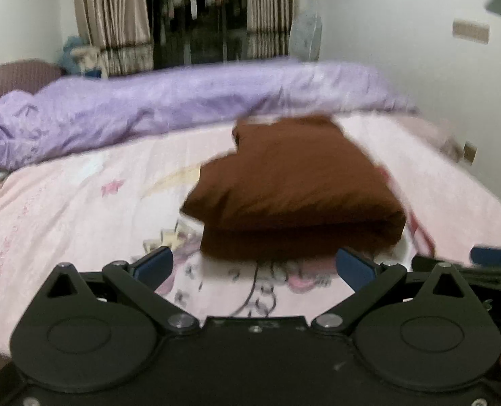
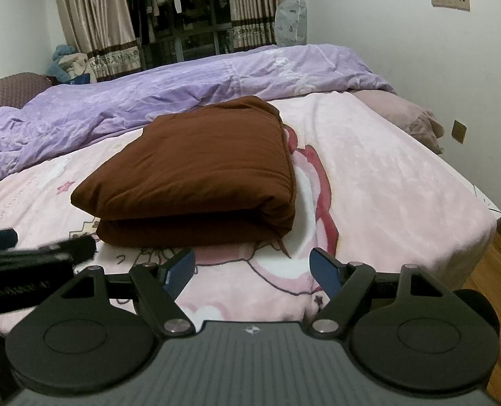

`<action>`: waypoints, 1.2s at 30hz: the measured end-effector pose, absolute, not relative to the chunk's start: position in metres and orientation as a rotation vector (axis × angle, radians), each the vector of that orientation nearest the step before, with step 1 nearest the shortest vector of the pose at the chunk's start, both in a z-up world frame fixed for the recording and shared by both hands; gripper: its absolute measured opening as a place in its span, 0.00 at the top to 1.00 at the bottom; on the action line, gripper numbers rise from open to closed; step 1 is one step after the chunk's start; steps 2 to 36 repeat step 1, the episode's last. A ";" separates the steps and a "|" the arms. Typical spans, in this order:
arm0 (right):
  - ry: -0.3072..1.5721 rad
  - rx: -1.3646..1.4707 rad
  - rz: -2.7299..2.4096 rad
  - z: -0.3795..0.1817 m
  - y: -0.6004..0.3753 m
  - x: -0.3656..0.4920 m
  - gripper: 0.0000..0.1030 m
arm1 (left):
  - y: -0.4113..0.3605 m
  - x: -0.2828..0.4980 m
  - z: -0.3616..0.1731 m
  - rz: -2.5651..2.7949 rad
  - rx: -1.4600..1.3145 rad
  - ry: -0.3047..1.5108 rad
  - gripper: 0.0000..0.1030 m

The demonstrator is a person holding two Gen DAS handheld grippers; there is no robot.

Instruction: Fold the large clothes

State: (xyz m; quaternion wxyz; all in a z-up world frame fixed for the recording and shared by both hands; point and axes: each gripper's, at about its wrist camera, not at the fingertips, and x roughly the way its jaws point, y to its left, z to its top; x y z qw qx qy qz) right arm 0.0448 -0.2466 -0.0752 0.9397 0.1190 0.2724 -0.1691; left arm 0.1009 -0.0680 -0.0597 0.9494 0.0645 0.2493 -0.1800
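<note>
A brown garment [image 2: 196, 176] lies folded in a thick stack on the pink blanket [image 2: 385, 182] of the bed. It also shows, blurred, in the left wrist view [image 1: 294, 186]. My left gripper [image 1: 255, 267] is open and empty just in front of the stack's near edge. My right gripper [image 2: 254, 272] is open and empty, also just short of the near edge. The left gripper shows at the left edge of the right wrist view [image 2: 30, 247]. A blue pad of the right gripper shows at the right edge of the left wrist view [image 1: 494, 257].
A crumpled purple duvet [image 2: 183, 81] lies across the far side of the bed. A pillow [image 2: 406, 115] sits at the far right corner. The bed's right edge drops to a wooden floor [image 2: 497, 270]. Curtains [image 2: 95, 20], a window and a covered fan [image 2: 291, 23] stand behind.
</note>
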 end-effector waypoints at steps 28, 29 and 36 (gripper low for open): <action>0.555 0.243 -0.345 -0.075 -0.247 0.045 0.12 | -0.067 0.099 -0.058 -0.369 0.125 0.496 0.00; 0.555 0.243 -0.345 -0.075 -0.247 0.045 0.12 | -0.067 0.099 -0.058 -0.369 0.125 0.496 0.00; 0.555 0.243 -0.345 -0.075 -0.247 0.045 0.12 | -0.067 0.099 -0.058 -0.369 0.125 0.496 0.00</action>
